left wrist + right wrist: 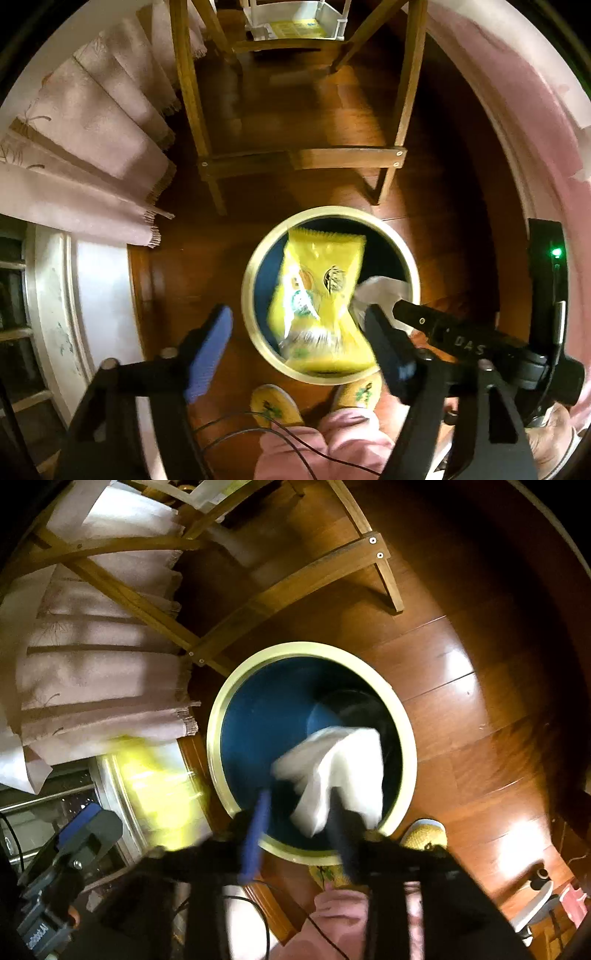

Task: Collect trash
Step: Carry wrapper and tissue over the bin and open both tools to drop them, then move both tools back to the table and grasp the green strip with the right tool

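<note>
A round bin with a cream rim (258, 258) and a dark blue inside stands on the wooden floor; it also shows in the right wrist view (218, 723). A yellow snack wrapper (317, 295), blurred, hangs loose over the bin mouth, touching neither finger of my open left gripper (299, 339). In the right wrist view the wrapper is a yellow blur (155, 775) left of the bin. A white tissue (340, 771) hangs over the bin between the blurred fingers of my right gripper (299, 805), whose jaws stand apart. The tissue also shows in the left wrist view (380, 291).
A wooden chair (295, 158) stands just beyond the bin. A pink fringed cloth (92, 147) hangs at the left. The person's yellow slippers (273, 406) and pink trousers (332, 443) are right below the bin. A thin cable (258, 432) trails near the feet.
</note>
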Available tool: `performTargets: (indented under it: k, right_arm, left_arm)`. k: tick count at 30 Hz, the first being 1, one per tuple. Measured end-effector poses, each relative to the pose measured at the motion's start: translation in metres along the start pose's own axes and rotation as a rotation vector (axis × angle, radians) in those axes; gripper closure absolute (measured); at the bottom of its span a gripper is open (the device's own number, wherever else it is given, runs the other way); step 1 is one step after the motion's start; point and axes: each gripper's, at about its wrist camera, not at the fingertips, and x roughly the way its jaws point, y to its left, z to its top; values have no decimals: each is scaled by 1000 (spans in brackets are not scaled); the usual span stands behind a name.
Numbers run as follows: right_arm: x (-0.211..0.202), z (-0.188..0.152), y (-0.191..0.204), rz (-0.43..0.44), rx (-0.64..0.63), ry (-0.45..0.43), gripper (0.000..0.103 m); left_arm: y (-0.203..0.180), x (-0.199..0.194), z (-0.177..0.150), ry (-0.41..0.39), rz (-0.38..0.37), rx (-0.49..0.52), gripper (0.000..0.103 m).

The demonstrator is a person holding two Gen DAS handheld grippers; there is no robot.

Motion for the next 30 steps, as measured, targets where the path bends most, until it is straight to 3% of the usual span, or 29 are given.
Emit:
performTargets:
  k: [1,5,13,30]
  right_arm:
    - [0,-1,2,3,0,-3,49]
    - [1,-4,5,2,-7,-3,47]
    - [-38,-15,31,14,-27,-37,42]
    - [-221,-79,117,22,-110,-129,41]
  left_arm:
    - [2,2,0,4,1,-3,22]
    - [9,-2,-1,-4,4,-15,13]
    - [13,-57,-4,-73,9,-17,12]
    - [20,-280,-9,-254,4,113,12]
